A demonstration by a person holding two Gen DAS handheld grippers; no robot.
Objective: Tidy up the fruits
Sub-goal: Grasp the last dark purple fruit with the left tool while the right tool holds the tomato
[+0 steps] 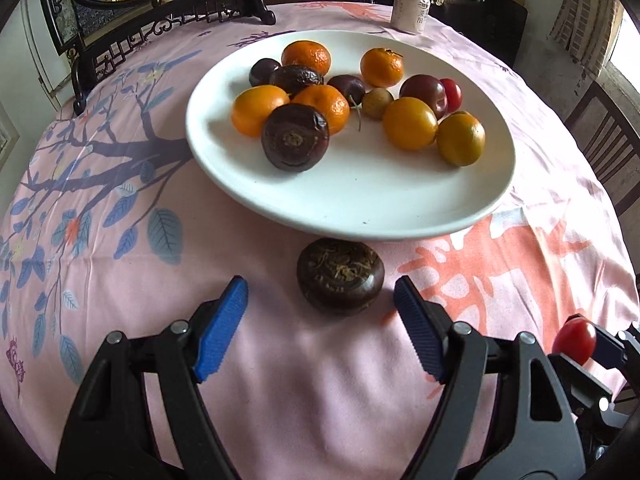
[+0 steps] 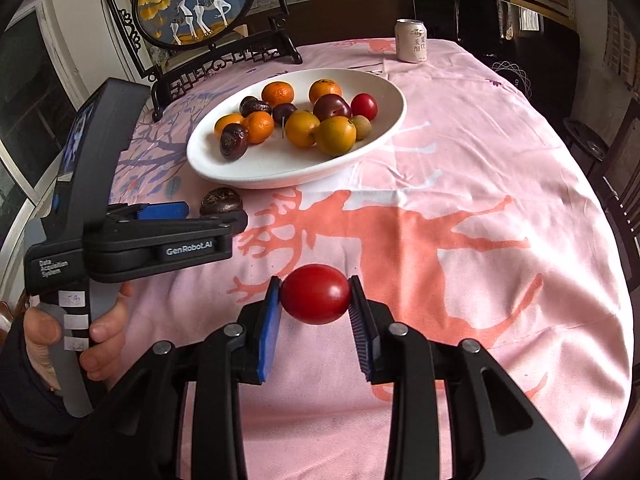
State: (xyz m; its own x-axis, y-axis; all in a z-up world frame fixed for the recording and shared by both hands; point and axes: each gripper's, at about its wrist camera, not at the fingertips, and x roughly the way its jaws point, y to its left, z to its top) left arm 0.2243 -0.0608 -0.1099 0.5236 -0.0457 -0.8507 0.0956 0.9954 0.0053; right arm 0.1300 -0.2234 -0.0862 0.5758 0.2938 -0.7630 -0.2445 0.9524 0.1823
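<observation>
A white plate (image 1: 360, 208) holds several oranges, dark plums, brown wrinkled fruits and a red tomato. One brown wrinkled fruit (image 1: 340, 276) lies on the pink cloth just in front of the plate (image 2: 280, 172). My left gripper (image 1: 320, 304) is open, its blue pads on either side of that fruit (image 2: 221, 201) and slightly nearer than it, not touching. My right gripper (image 2: 314, 294) is shut on a red cherry tomato (image 2: 316, 294), held above the cloth. That tomato (image 1: 575, 340) also shows at the right edge of the left wrist view.
A drink can (image 2: 411, 40) stands at the table's far edge. A dark carved stand with a round deer painting (image 2: 192, 0) sits at the back left. A hand (image 2: 100, 332) grips the left tool's handle. Wooden chairs (image 1: 608, 148) stand to the right.
</observation>
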